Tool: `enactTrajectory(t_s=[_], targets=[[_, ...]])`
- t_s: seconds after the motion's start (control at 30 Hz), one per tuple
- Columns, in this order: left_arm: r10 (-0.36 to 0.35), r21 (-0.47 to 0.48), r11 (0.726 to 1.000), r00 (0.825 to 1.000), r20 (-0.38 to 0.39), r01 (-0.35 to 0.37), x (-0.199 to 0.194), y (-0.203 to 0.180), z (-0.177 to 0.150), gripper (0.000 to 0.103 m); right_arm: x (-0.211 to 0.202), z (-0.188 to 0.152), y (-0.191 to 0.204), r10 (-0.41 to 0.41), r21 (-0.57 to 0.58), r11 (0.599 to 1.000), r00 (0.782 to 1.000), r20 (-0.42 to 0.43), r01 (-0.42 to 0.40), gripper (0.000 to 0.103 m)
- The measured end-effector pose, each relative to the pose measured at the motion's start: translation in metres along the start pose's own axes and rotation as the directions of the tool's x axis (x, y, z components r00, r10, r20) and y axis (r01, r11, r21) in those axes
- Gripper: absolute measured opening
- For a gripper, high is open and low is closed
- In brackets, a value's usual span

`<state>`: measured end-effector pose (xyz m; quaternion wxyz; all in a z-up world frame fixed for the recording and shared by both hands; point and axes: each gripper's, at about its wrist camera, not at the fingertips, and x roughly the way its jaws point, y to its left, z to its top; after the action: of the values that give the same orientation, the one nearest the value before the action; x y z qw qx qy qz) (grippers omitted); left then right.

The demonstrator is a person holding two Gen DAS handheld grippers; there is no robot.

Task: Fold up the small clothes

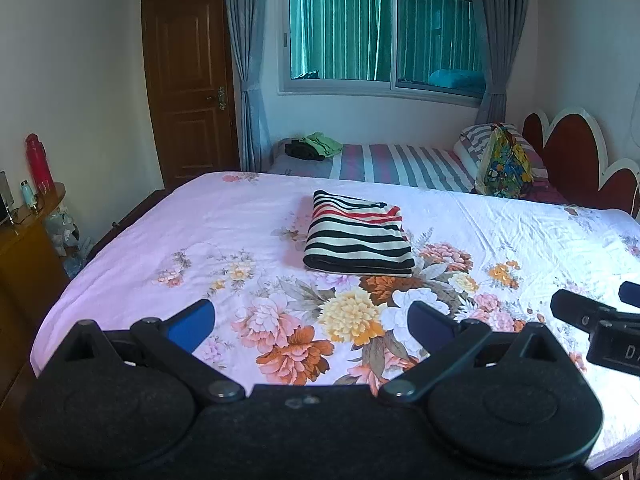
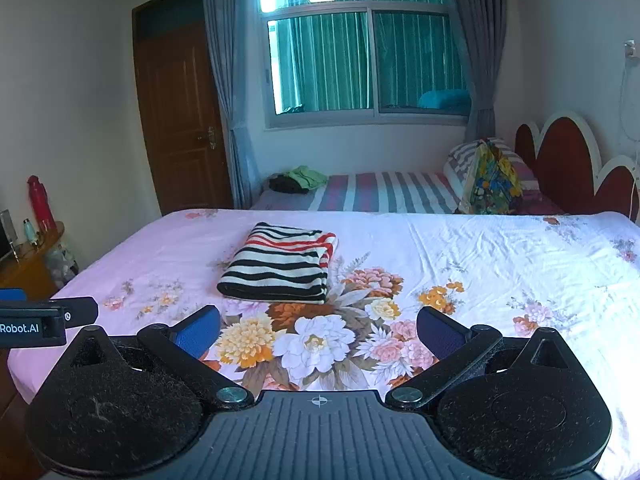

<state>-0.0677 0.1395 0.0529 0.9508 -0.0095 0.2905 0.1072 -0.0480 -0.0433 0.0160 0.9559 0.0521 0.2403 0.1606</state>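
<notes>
striped top (image 1: pixel 359 240) sits folded mid floral bedsheet (image 1: pixel 160 240); looks soft, light, floppy, so i'd pinch a thick folded edge. left gripper (image 1: pixel 312 322) and right gripper (image 2: pixel 320 330) both spread wide, holding nothing.

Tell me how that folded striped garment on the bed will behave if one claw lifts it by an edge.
The striped garment looks like soft knit in loose layers, so it would probably droop and unfold. It seems light. Pushed, it likely drags and bunches on the wrinkled floral sheet.
</notes>
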Motion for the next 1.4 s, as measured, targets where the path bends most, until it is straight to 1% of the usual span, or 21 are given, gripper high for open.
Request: enactTrajectory(t_s=[0.97,1.4], targets=[[0.013,0.010,1.000,1.000,-0.004,-0.013,0.004,-0.007,0.002,0.102,0.012,0.001,-0.004,0.013,0.000,1.000,1.000,-0.023,-0.013,0.103],[0.003,0.008,1.000,1.000,-0.020,-0.003,0.009,-0.013,0.001,0.102,0.016,0.004,-0.009,0.007,-0.018,1.000,1.000,-0.030,-0.008,0.103]])
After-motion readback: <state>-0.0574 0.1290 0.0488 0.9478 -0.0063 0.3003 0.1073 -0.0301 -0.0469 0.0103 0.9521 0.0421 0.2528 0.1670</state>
